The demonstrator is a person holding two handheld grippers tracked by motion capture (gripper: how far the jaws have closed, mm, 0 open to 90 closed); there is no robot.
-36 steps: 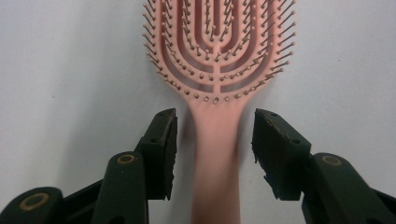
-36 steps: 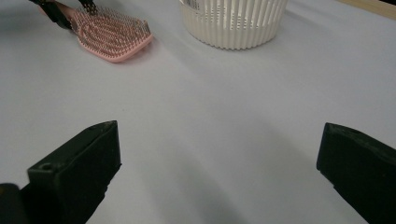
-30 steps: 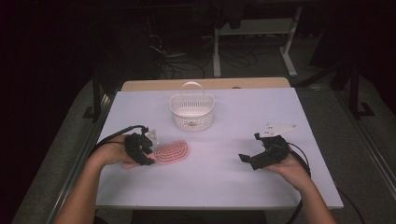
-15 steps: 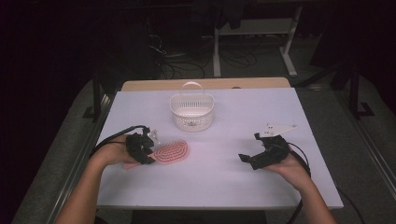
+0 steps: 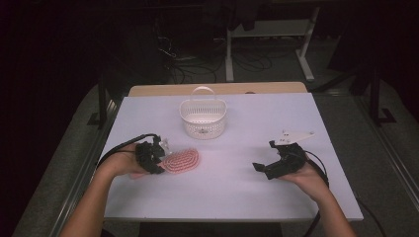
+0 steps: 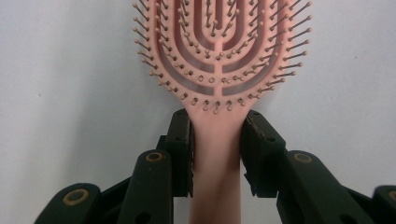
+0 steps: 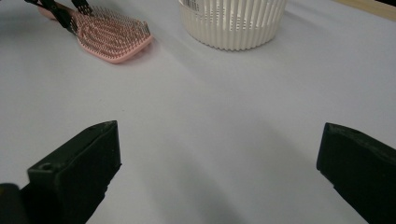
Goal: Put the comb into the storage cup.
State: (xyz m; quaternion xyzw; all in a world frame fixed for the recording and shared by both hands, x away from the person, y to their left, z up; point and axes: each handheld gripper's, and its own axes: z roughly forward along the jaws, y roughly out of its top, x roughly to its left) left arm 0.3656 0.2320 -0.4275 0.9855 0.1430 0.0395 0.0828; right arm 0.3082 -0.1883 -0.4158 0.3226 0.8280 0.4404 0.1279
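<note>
Left gripper view – left tongs clamped on pink hairbrush handle; right tongs spread wide – nothing held.

Each hand holds a black tool. The left tool has two chunky black jaws with small brass-coloured rings on their arms and flat dark pads at the tips. A black cable loops out from it toward 9 o'clock. The right tool is black too, with a pale grey three-cornered plate on top and a black cable trailing toward 5 o'clock. Both forearms are bare, with no sleeves.
</note>
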